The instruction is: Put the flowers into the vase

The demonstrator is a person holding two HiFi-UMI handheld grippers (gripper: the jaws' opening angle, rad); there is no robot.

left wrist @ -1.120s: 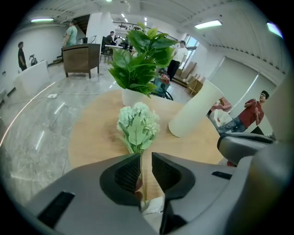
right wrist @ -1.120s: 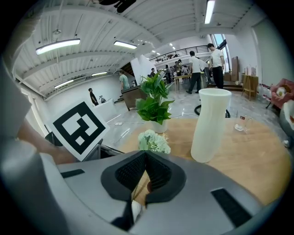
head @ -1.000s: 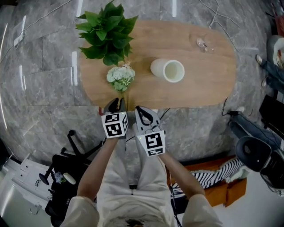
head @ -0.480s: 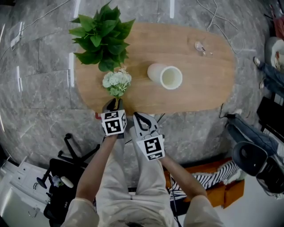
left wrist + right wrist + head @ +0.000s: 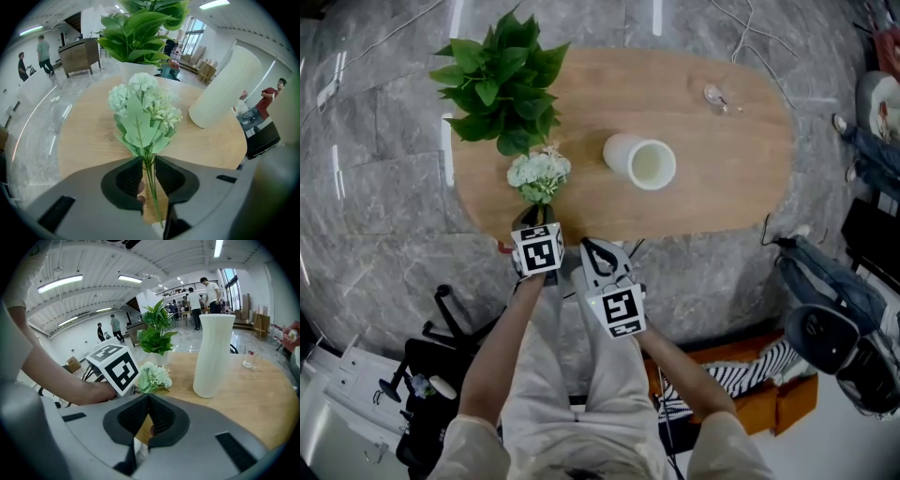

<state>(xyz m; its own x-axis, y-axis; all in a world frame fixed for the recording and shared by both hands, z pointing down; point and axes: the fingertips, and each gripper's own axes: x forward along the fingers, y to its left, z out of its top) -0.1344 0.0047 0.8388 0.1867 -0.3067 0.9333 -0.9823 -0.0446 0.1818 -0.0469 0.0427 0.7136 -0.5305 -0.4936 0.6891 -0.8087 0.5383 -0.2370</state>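
A bunch of white flowers [image 5: 538,175] with green leaves lies near the front edge of the oval wooden table [image 5: 722,178], stems toward me. My left gripper [image 5: 534,217] hangs over the stems. In the left gripper view the thin stems [image 5: 150,180] run through the narrow gap between my left gripper's [image 5: 149,161] jaws, and I see no squeeze on them. The tall white vase [image 5: 639,161] stands upright to the right of the flowers, empty at its mouth. My right gripper [image 5: 598,251] hovers off the table's front edge, its jaws [image 5: 149,397] closed with nothing in them.
A leafy potted plant [image 5: 497,80] stands just behind the flowers. A small drinking glass [image 5: 717,94] sits at the table's far right. An office chair base [image 5: 441,347] is on the floor at the lower left, and bags [image 5: 825,309] lie at the right.
My left gripper has sunk and come closer to the flower heads, so less stem shows between them. The flowers stay where they were beside the vase. The right gripper has hardly moved.
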